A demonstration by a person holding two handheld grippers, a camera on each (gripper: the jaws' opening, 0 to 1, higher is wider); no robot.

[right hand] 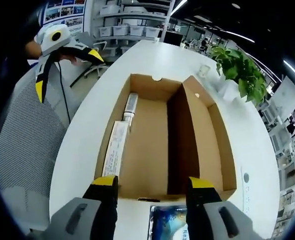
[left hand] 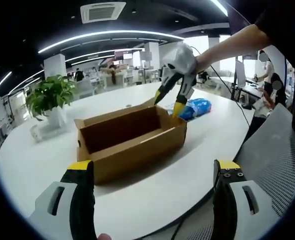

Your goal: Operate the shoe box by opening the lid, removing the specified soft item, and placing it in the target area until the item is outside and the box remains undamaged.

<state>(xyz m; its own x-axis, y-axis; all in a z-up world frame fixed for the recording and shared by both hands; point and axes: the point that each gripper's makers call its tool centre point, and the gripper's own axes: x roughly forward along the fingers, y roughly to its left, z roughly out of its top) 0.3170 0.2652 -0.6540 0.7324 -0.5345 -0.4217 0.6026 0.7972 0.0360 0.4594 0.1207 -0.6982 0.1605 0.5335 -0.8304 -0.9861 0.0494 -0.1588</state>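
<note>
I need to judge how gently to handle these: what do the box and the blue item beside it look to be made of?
The box looks like plain brown corrugated cardboard, matte, with folded flaps and raw edges. The blue item seems to be a soft packet in glossy plastic film, judging by its sheen and crinkles; what it holds cannot be told.

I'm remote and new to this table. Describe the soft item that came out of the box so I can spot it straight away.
Start at the open cardboard box in the middle of the white table. Just past its far end, under the right gripper, lies a blue plastic packet flat on the tabletop. It is the one shiny blue thing there; the plant is green and stands off to the side.
</note>
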